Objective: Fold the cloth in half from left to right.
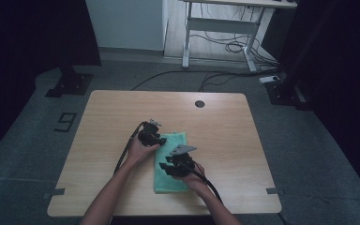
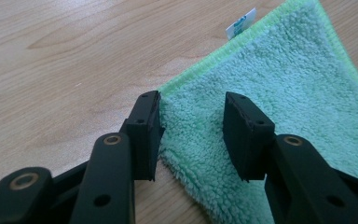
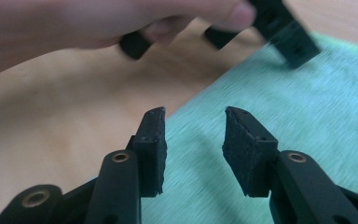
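Note:
A folded mint-green terry towel (image 1: 173, 182) lies on the wooden table (image 1: 215, 126), a little in front of its middle. My left gripper (image 1: 161, 140) is at the towel's far left corner. In the left gripper view its jaws (image 2: 193, 135) stand open astride the towel's (image 2: 279, 84) edge, low over the pile, and a white label (image 2: 240, 22) sticks out at the far hem. My right gripper (image 1: 167, 165) hovers over the towel's left side, jaws open (image 3: 193, 144) and nothing between them. Beyond it in the right gripper view I see the towel (image 3: 298, 116), the other hand (image 3: 98, 23) and the left gripper's jaws.
A round cable hole (image 1: 199, 103) sits near the table's far edge. Behind the table stand a white desk frame (image 1: 220, 28) with cables on the floor, and black stand bases at left (image 1: 70, 84) and right (image 1: 286, 91).

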The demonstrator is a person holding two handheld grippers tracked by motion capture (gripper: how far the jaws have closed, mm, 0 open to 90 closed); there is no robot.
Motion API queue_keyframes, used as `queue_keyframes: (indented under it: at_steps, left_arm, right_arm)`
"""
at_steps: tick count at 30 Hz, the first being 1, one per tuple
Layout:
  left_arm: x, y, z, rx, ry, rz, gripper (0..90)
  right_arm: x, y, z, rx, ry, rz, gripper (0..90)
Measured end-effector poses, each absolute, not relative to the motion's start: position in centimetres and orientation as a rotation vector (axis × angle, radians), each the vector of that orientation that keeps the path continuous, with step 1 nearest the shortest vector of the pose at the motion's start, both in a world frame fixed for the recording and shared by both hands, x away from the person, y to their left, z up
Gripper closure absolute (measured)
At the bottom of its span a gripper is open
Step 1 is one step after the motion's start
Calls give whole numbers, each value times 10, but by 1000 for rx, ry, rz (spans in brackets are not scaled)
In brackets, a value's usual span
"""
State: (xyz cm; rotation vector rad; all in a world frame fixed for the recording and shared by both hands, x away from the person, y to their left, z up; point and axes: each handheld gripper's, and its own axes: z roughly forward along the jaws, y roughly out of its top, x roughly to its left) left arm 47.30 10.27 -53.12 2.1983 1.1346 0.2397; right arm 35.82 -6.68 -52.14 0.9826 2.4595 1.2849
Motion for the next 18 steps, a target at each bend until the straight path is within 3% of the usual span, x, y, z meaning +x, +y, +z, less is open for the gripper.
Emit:
queue_keyframes:
  at_steps: [10,18]
  left_arm:
    - [473,105,-532,2183,1137,230,565]
    - [473,106,-533,2166,1146,228,582]
  right_arm:
    - [394,-48,-539,1022,2444,1237,622]
    - [383,-38,-545,939,2475,1140,612]
